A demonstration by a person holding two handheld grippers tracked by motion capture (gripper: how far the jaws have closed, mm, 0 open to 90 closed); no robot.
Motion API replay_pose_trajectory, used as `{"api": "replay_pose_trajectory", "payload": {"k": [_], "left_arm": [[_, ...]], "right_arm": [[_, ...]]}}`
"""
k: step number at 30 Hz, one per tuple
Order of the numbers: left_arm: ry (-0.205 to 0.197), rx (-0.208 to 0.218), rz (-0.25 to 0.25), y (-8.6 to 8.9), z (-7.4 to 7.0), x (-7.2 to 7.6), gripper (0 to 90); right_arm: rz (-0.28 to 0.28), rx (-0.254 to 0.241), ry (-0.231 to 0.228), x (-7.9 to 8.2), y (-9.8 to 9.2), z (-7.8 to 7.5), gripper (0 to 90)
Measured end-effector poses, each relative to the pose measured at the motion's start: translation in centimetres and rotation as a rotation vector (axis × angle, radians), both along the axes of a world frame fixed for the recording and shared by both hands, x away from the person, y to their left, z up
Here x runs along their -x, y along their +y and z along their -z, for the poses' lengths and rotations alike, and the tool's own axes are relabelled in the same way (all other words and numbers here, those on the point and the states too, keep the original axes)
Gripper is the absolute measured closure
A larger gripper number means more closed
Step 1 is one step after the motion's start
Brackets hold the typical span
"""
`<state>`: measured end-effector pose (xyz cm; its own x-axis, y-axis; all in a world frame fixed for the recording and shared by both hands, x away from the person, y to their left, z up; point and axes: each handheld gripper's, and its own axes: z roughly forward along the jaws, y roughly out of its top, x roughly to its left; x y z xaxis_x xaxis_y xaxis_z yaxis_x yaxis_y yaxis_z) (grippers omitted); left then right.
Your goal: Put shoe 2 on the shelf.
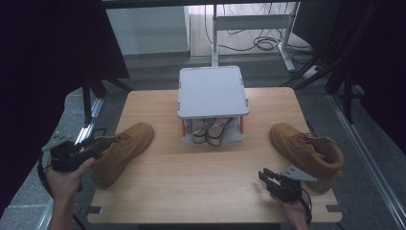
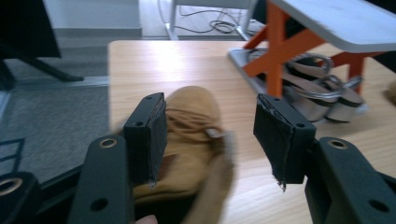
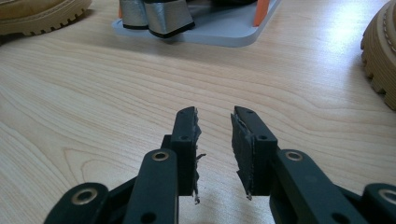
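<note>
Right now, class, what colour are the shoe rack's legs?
Orange; the rack's legs show best in the left gripper view.

- left boot, frame left: tan suede, tan laces
- right boot, frame right: same tan, lighter tan lugged sole
- table: pale wood grain, wavy lines
- rack, upper centre: light grey top and base, orange legs
- shoes under rack: silver-grey straps, beige insoles, black trim
- left gripper, right gripper: black, with black pads frayed at edges
- floor: grey
</note>
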<state>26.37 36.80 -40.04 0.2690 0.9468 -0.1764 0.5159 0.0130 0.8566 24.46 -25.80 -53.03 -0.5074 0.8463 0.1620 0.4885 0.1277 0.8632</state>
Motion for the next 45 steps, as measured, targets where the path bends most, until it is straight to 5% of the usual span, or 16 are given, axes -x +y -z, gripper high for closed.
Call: {"api": "replay_pose_trajectory", "payload": {"k": [6,23,37,45], "left_arm": [[0.065,-0.016,-0.047,2.2,0.9,-1.3,43.6],[0.186,-0.041,0.001,3.7,3.3,-3.6,46.6],[0.288,-0.037,0.059,4.0,3.6,-4.7,62.0],[0.318,-0.033,0.041,4.2,3.6,-5.0,69.4]], "right_arm": [[-0.004,0.003,0.001,0.0,0.1,0.1,69.5],[0.002,0.012,0.009,-0.1,0.2,0.4,68.0],[0.005,0.020,0.007,-0.1,0.4,0.3,67.3],[0.014,0.036,-0.038,0.0,0.3,-1.0,66.5]]}}
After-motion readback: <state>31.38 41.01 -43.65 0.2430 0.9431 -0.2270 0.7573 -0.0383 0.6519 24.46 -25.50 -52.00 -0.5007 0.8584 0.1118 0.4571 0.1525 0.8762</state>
